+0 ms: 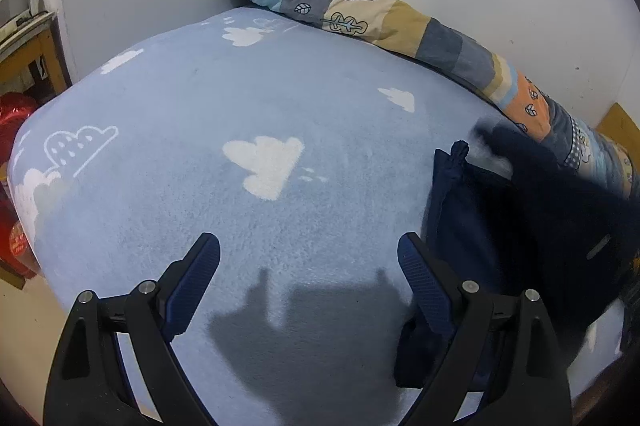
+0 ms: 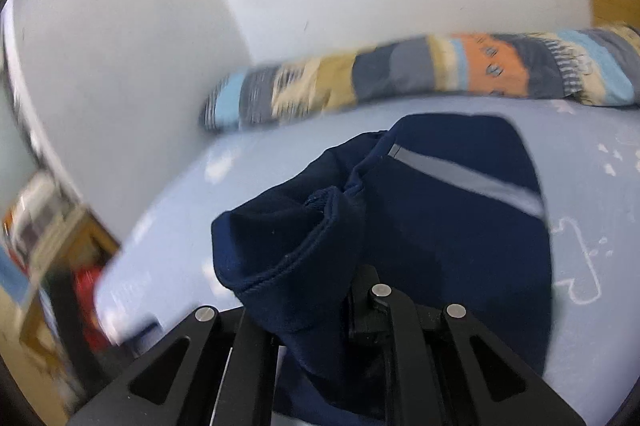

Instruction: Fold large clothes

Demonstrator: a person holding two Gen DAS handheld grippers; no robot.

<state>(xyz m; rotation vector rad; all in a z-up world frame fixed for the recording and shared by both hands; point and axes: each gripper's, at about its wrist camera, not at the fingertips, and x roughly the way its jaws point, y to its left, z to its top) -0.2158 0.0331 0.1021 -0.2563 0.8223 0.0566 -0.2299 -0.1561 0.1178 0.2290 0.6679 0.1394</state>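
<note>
Even indoor light on my feeds, left sharp, right smeared.

My left wrist view was crisp; the left gripper (image 1: 308, 258) threw a soft grey shadow onto the blue blanket (image 1: 240, 98), so light came from above and behind. The navy garment (image 1: 560, 210) read nearly black. My right view was motion-blurred, worst on the patchwork pillow (image 2: 400, 74) and left edge. Fisheye bending and dark corners framed both.

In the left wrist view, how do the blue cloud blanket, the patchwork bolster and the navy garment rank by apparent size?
1. Blue cloud blanket, largest by far.
2. Navy garment.
3. Patchwork bolster.
The last two look similar; the garment is nearer and partly cut off, so their order is unsure.
</note>
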